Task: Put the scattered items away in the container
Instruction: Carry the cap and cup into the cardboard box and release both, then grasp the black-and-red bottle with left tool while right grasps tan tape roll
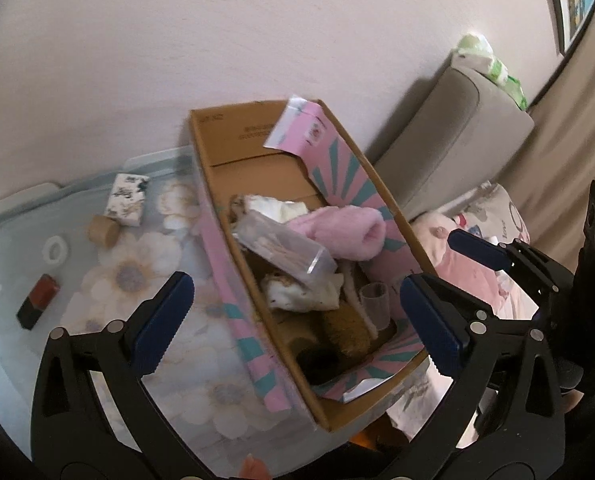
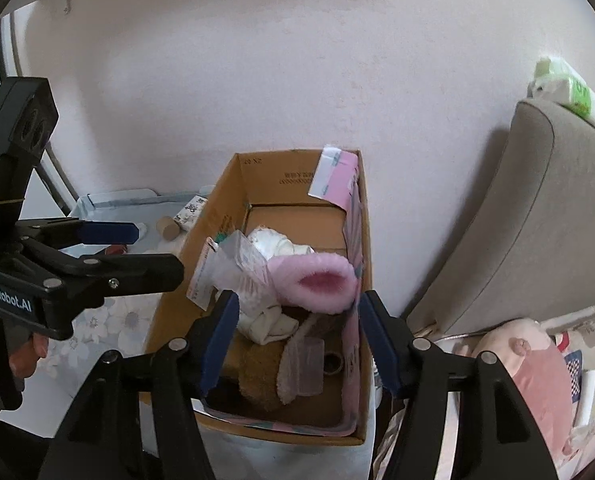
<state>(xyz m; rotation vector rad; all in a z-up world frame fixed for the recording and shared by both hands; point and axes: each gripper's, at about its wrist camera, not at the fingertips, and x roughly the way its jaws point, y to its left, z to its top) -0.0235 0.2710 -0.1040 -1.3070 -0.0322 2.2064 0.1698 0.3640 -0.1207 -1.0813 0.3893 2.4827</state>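
Observation:
A cardboard box [image 1: 213, 152] [image 2: 233, 200] wrapped in pink and teal paper stands on the floral table. It holds a pink fluffy slipper [image 1: 345, 232] [image 2: 317, 280], a clear plastic case [image 1: 285, 248], white cloth, a brown fuzzy slipper [image 1: 343, 328] [image 2: 257, 372] and a small clear cup [image 1: 375, 298]. Left of the box lie a patterned small box [image 1: 127, 200] [image 2: 191, 210], a cork cylinder [image 1: 103, 232] [image 2: 169, 228], a white tape ring [image 1: 55, 250] and a red and black block [image 1: 37, 300]. My left gripper [image 1: 297, 284] [image 2: 145, 250] hangs wide open over the box's near left side, empty. My right gripper [image 2: 299, 300] is open above the box's near end, gripping nothing.
A grey sofa arm [image 1: 457, 136] [image 2: 537, 220] rises right of the box with a green and white tissue pack [image 1: 493, 64] [image 2: 569, 92] on top. Pink cushions [image 2: 537, 360] lie at the lower right. The pale wall stands directly behind the box.

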